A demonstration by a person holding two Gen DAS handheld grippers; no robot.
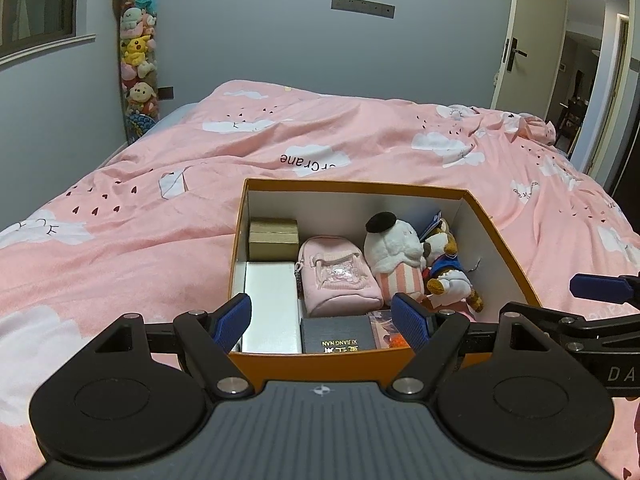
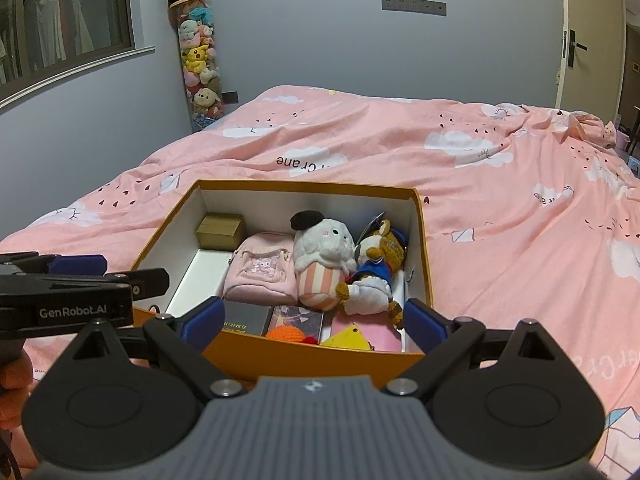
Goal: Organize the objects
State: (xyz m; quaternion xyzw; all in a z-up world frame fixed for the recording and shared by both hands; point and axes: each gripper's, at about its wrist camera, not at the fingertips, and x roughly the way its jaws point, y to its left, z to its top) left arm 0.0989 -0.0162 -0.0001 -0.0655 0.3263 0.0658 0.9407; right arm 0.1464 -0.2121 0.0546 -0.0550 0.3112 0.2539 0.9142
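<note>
An orange box (image 1: 360,186) (image 2: 424,240) with white inner walls sits on the pink bed. It holds a tan carton (image 1: 273,239) (image 2: 221,231), a white flat box (image 1: 272,304), a pink pouch (image 1: 338,282) (image 2: 260,276), a white plush with a striped body (image 1: 394,258) (image 2: 324,264), a brown dog plush in blue (image 1: 446,270) (image 2: 376,268), a dark box with gold lettering (image 1: 338,336) (image 2: 246,318), an orange knitted ball (image 2: 284,334) and a yellow card (image 2: 348,338). My left gripper (image 1: 326,322) and my right gripper (image 2: 314,322) both stand open above the box's near edge, holding nothing.
A pink duvet (image 1: 160,200) (image 2: 520,220) with white clouds covers the bed around the box. A tall clear tube of plush toys (image 1: 138,60) (image 2: 199,60) stands in the far left corner. A door (image 1: 520,40) stands open at the right. The other gripper shows at each view's edge.
</note>
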